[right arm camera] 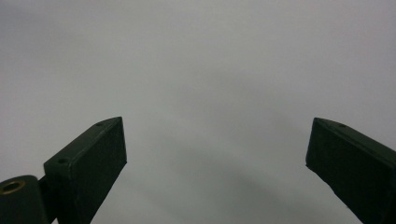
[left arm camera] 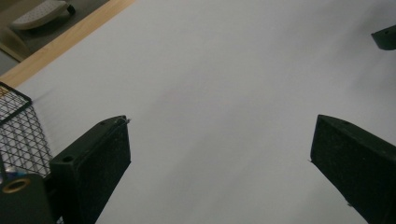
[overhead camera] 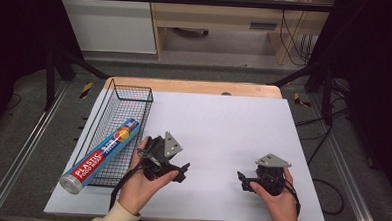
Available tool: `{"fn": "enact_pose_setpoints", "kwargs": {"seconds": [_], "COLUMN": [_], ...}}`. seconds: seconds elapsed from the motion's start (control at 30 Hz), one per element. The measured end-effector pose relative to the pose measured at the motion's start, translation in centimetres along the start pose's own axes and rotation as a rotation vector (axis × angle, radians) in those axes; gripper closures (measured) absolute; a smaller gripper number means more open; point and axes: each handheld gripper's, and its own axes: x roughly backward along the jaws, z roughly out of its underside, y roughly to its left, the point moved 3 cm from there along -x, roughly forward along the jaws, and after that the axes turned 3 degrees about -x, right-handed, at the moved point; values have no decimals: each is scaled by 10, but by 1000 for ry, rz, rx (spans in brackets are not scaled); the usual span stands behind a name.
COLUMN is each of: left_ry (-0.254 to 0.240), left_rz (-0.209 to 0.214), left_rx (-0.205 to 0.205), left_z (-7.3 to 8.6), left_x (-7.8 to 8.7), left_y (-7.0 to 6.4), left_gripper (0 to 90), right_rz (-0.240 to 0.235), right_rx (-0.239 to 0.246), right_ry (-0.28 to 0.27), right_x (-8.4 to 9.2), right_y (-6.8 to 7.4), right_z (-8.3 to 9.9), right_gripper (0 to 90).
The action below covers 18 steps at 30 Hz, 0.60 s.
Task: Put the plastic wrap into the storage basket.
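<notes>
A long tube of plastic food wrap (overhead camera: 102,154) lies slanted in a black wire basket (overhead camera: 129,95) at the table's left, its near end sticking out over the basket's front rim. Just right of the basket, a hand holds my left gripper (overhead camera: 182,171) low over the white table cover, jaws pointing right. In the left gripper view, my left gripper (left arm camera: 219,140) stands wide open with nothing between its jaws. My right gripper (overhead camera: 241,180) rests at the front right, jaws pointing left. In its own view, the right gripper (right arm camera: 217,140) is wide open over bare white surface.
The white cover (overhead camera: 223,126) spans the table between the two grippers. A wooden table edge (overhead camera: 195,87) runs along the back. The basket's corner (left arm camera: 18,126) shows beside the left jaw, and a tip of the other gripper (left arm camera: 385,37) at the upper right.
</notes>
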Motion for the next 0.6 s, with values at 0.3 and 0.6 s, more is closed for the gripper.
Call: {"fn": "enact_pose_setpoints", "kwargs": {"seconds": [0.3,0.6], "left_ry": [-16,-29], "left_rz": [60,24], "left_rx": [14,-33], "left_z": [19,41], "left_x": [-29,-34], "left_y": [-8,-19], "left_gripper": [55,55], "right_rz": [0,3], "right_rx": [3,18], "right_ry": [-3,-7], "right_x": [0,0], "right_y": [0,0], "right_z": [0,-2], "right_gripper": [55,55]}}
